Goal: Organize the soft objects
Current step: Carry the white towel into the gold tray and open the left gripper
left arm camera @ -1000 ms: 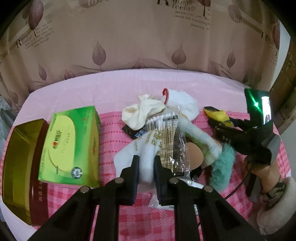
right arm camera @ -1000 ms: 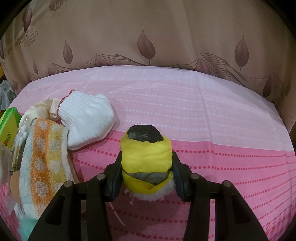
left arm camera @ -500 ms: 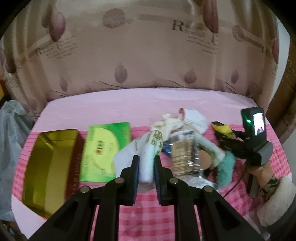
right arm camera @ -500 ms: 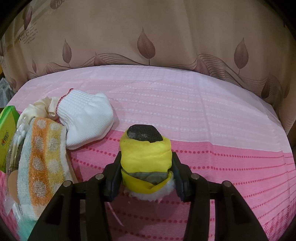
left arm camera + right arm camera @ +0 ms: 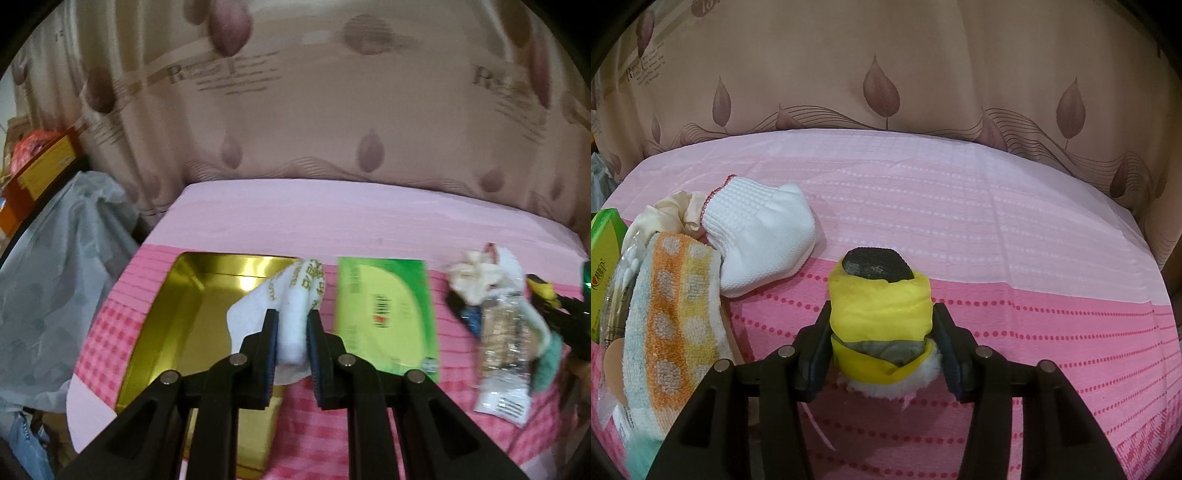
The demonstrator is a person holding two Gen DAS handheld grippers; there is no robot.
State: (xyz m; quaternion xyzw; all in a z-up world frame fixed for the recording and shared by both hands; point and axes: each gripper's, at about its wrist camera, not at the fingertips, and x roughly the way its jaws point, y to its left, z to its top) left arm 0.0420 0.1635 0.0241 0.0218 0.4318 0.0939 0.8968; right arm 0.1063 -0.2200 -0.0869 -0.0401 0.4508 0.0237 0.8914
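My left gripper (image 5: 291, 314) is shut on a white cloth with gold lettering (image 5: 295, 291), held over the right part of an open gold tin (image 5: 177, 317). In the right wrist view my right gripper (image 5: 882, 310) has a yellow padded bundle with a black mesh top (image 5: 879, 306) between its fingers, resting on the pink tablecloth. Its jaws are opening, and the pads still touch the bundle's sides. A white knitted glove (image 5: 764, 236), an orange-dotted towel (image 5: 676, 314) and a cream cloth (image 5: 672, 210) lie in a pile to the left.
A green tissue box (image 5: 388, 314) lies between the tin and the pile, where a clear packet of cotton swabs (image 5: 506, 343) also sits. A grey plastic bag (image 5: 62, 277) hangs off the table's left edge. A leaf-patterned curtain closes the back.
My left gripper has carried the white cloth leftward from the pile, past the green box, to above the gold tin. The right gripper has stayed in place around the yellow bundle.
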